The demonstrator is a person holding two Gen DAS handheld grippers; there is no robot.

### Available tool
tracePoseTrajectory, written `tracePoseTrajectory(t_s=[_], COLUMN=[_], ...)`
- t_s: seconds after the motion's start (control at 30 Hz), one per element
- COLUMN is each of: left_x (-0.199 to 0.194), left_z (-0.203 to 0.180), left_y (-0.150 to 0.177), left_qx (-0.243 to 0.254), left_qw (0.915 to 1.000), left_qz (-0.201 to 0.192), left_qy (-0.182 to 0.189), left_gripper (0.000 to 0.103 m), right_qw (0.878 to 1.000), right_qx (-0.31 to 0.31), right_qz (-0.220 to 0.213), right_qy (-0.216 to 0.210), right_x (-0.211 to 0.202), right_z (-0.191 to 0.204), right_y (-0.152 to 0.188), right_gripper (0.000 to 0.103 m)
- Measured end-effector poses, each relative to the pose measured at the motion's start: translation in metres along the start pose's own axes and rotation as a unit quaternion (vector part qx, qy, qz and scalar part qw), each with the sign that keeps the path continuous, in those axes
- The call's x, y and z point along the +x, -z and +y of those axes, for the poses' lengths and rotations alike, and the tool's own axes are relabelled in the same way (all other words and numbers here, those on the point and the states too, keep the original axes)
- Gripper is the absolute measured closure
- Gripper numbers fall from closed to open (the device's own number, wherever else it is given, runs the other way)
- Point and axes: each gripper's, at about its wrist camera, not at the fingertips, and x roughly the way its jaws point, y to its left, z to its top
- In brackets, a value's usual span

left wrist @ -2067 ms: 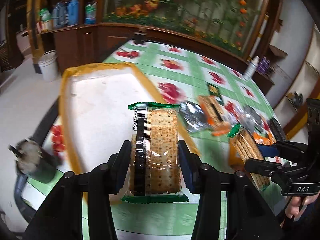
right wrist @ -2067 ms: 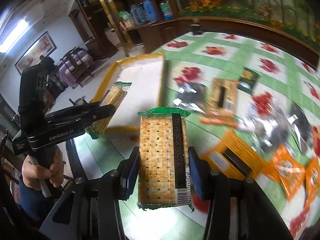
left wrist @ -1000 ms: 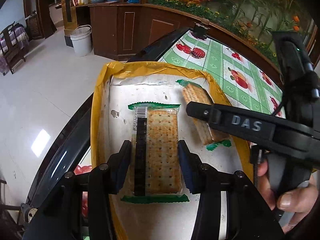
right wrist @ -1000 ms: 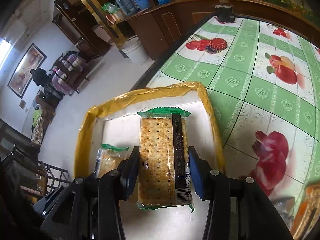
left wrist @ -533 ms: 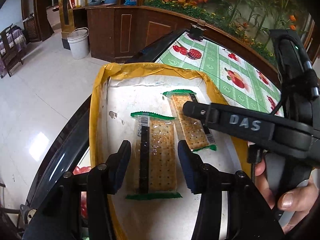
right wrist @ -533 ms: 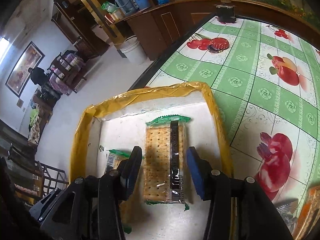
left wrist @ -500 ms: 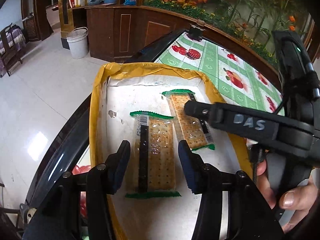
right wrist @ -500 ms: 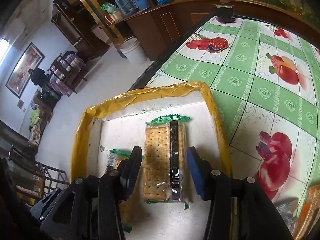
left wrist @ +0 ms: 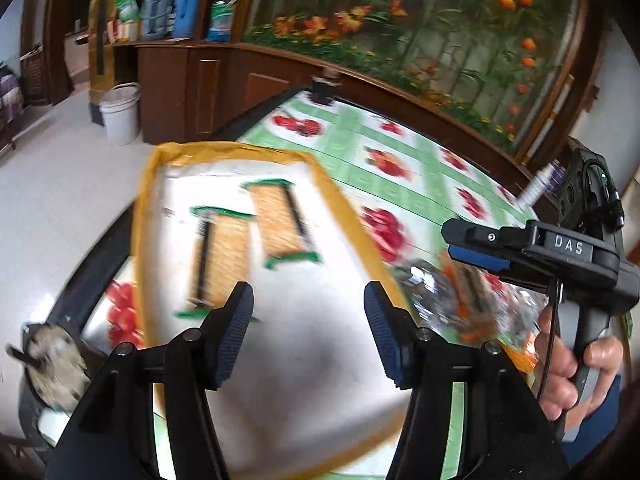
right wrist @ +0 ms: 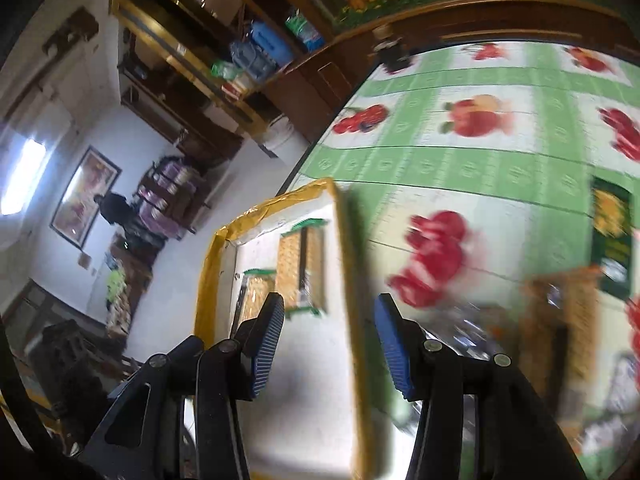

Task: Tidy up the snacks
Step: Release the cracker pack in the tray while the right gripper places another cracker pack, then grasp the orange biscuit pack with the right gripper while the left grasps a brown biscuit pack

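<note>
Both cracker packs (left wrist: 224, 256) (left wrist: 282, 220), gripped a second ago, are now lying side by side in the tray (left wrist: 144, 216) on the desk (left wrist: 420, 168); left hand-held gripper (left wrist: 308, 320) and right hand-held gripper (right wrist: 328, 336) are hanging released, loose snacks (left wrist: 460, 296) sitting at 3 o'clock.

Two cracker packs (left wrist: 222, 254) side-by-side in tray (left wrist: 146, 216)

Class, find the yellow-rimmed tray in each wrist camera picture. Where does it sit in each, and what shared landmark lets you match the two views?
Left wrist view: the tray fills the centre and lower left, beyond the open left gripper.
Right wrist view: the tray runs down the lower centre-left, partly between the open right gripper jaws.
Shared landmark: two cracker packs lying side by side in the tray.
</note>
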Motion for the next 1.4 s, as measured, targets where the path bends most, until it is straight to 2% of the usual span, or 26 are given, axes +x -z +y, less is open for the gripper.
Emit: tracePoseTrajectory(t_s=[0.17,0.47,0.63,0.77,0.83,0.97,1.03,1.2,1.33,1.4], left_x=[-0.008,-0.010,-0.007,-0.009,-0.009,-0.008,-0.010,-0.012,-0.011,-0.010], left_z=[-0.039,-0.094,-0.118,-0.121,-0.118,-0.110,-0.108,-0.106,-0.107,-0.109], left_y=[0.028,0.081,0.100,0.104,0.103,0.102,0.100,0.095,0.090,0.087], left_qx=[0.039,0.100,0.135,0.145,0.140,0.127,0.123,0.120,0.120,0.120], left_qw=[0.9988,0.9910,0.9850,0.9837,0.9845,0.9866,0.9874,0.9882,0.9882,0.9882], left_qz=[0.009,0.041,0.059,0.060,0.062,0.063,0.061,0.057,0.059,0.060], left_qy=[0.027,0.079,0.090,0.089,0.086,0.080,0.080,0.076,0.074,0.075], left_gripper=[0.047,0.047,0.047,0.047,0.047,0.047,0.047,0.047,0.047,0.047], right_qw=[1.000,0.999,0.998,0.999,0.999,0.997,0.993,0.969,0.952,0.946], right_qx=[0.009,0.003,0.012,0.000,-0.005,-0.061,-0.097,-0.199,-0.249,-0.260], right_qz=[-0.011,-0.023,-0.026,-0.001,0.008,0.030,0.045,0.061,0.062,0.062], right_qy=[-0.005,0.036,0.052,0.054,0.048,0.045,0.059,0.131,0.169,0.183], right_x=[-0.052,-0.120,-0.118,-0.106,-0.105,-0.101,-0.095,-0.078,-0.070,-0.067], right_z=[-0.028,-0.093,-0.117,-0.118,-0.117,-0.096,-0.084,-0.054,-0.044,-0.043], right_y=[0.026,0.093,0.096,0.098,0.102,0.112,0.119,0.140,0.152,0.156], right_gripper=[0.052,0.049,0.045,0.039,0.035,0.018,0.018,0.019,0.019,0.022])
